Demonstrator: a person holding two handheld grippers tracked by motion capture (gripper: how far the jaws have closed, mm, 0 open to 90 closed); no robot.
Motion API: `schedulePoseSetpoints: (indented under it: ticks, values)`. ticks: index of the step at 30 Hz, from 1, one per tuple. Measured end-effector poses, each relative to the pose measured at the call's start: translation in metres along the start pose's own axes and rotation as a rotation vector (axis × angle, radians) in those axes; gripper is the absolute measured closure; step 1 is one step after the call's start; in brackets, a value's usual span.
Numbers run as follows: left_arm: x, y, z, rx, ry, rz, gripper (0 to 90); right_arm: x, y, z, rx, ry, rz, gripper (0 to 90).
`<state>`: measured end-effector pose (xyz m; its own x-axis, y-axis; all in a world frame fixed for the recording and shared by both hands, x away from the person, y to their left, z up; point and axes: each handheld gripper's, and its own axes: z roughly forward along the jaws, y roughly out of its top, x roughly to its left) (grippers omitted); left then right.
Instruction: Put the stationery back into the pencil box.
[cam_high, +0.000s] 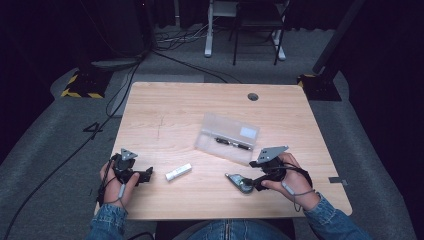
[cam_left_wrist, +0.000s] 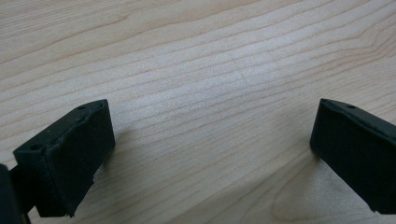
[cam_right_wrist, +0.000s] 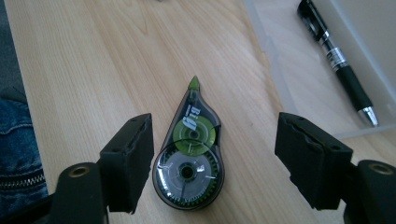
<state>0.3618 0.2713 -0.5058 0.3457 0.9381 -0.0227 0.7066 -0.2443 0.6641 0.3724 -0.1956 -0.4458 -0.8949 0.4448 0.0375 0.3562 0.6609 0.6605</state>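
Note:
A teardrop-shaped correction tape dispenser (cam_right_wrist: 189, 158) with green and grey wheels lies flat on the wooden table (cam_high: 170, 115). My right gripper (cam_right_wrist: 214, 165) is open around it, one jaw on each side; the left jaw is close to its edge, the right jaw stands apart. In the high view the dispenser (cam_high: 239, 182) lies at the near right, just left of my right gripper (cam_high: 255, 181). My left gripper (cam_high: 145, 176) rests at the near left, open (cam_left_wrist: 208, 154) over bare wood. A small white tube (cam_high: 178, 172) lies between the two grippers.
A clear plastic case (cam_high: 227, 137) with its lid open lies mid-table and holds a black pen (cam_right_wrist: 337, 60). A round cable hole (cam_high: 253, 96) sits near the far edge. The person's denim sleeves and lap are at the near edge.

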Motion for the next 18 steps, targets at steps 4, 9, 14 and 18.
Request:
schedulePoseSetpoints:
  ticks: [4,9,14,18]
  values:
    - [0.000,0.000,0.000,-0.001,-0.001,0.000,0.1,0.003,-0.004,0.006,0.034,0.009,0.004,27.5]
    - [0.000,0.000,0.000,0.000,0.000,0.000,0.1,0.006,-0.009,0.014,0.083,0.020,0.000,26.6]
    - [0.000,0.000,0.000,0.000,0.000,0.000,0.1,0.008,-0.011,0.019,0.117,0.032,-0.003,26.0]
    - [0.000,0.000,0.000,-0.001,-0.001,0.000,0.1,0.009,-0.013,0.024,0.140,0.041,-0.012,25.0]
